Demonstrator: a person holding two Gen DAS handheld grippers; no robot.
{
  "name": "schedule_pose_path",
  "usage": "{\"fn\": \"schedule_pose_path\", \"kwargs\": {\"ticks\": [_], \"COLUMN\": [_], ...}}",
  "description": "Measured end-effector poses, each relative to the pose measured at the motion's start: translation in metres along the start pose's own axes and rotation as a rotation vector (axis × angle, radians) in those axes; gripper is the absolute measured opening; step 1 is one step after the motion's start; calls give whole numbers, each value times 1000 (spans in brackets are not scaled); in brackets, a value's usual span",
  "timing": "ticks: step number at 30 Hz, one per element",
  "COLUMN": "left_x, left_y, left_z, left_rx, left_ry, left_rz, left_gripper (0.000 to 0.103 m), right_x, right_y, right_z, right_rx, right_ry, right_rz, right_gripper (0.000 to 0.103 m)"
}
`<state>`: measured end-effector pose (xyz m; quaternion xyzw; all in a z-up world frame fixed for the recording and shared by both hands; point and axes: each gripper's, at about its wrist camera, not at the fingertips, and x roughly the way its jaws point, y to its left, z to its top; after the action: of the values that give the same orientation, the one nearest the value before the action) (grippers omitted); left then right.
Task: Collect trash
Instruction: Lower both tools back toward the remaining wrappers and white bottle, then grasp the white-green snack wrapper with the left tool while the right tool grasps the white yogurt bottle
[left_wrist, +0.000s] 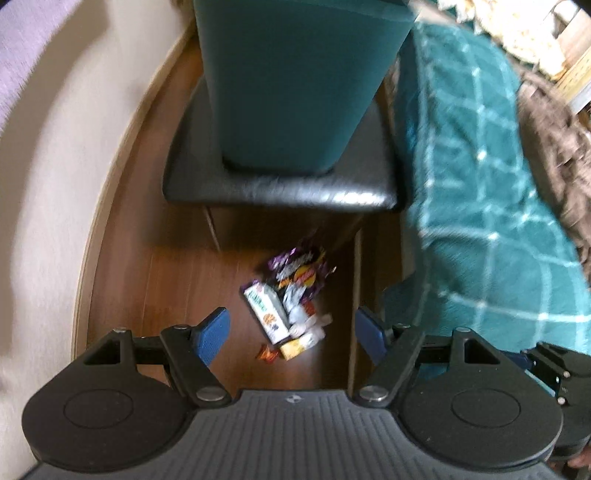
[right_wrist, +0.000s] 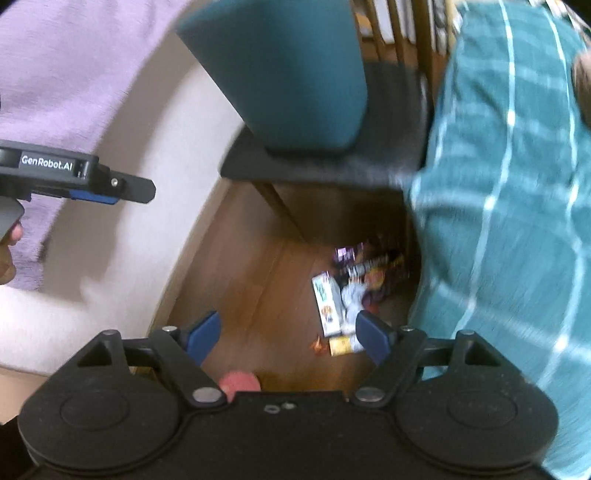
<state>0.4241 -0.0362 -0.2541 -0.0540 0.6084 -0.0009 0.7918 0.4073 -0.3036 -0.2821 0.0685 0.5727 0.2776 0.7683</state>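
A small pile of trash lies on the wooden floor under a stool: a white carton (left_wrist: 266, 309) (right_wrist: 328, 303), a purple and orange snack bag (left_wrist: 300, 268) (right_wrist: 364, 264), crumpled white wrappers (left_wrist: 304, 321), a yellow packet (left_wrist: 291, 349) (right_wrist: 341, 346) and a small orange wrapper (left_wrist: 267, 354) (right_wrist: 318, 346). My left gripper (left_wrist: 292, 334) is open and empty, high above the pile. My right gripper (right_wrist: 287, 334) is open and empty, also above the floor, to the left of the pile. The left gripper also shows from the side in the right wrist view (right_wrist: 110, 192).
A teal bin (left_wrist: 295, 81) (right_wrist: 295, 74) stands on a black padded stool (left_wrist: 280, 184) (right_wrist: 388, 147) above the trash. A bed with a teal checked cover (left_wrist: 480, 184) (right_wrist: 498, 221) is at the right. A cream wall and skirting (left_wrist: 55, 184) run along the left.
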Motion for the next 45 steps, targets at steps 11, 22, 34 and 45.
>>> {"fn": "schedule_pose_path", "kwargs": {"ticks": [11,22,34,45], "left_x": [288,519,616,641], "left_y": [42,88,86,85], "left_z": [-16,-55,-65,-83], "left_rx": [-18,-117,-158,-124], "left_ry": [185,315,351,407], "left_rz": [-29,7,13,31], "left_gripper": [74,74,74,54], "right_x": [210,445,532,554], "right_y": [-51,-142,-169,-172], "right_z": [-62,-144,-176,-189], "right_rx": [294,747,889,921], "right_ry": [85,113,141,127], "right_rz": [-142,-234,-241,-267], "right_gripper": [80,70,63,48]}}
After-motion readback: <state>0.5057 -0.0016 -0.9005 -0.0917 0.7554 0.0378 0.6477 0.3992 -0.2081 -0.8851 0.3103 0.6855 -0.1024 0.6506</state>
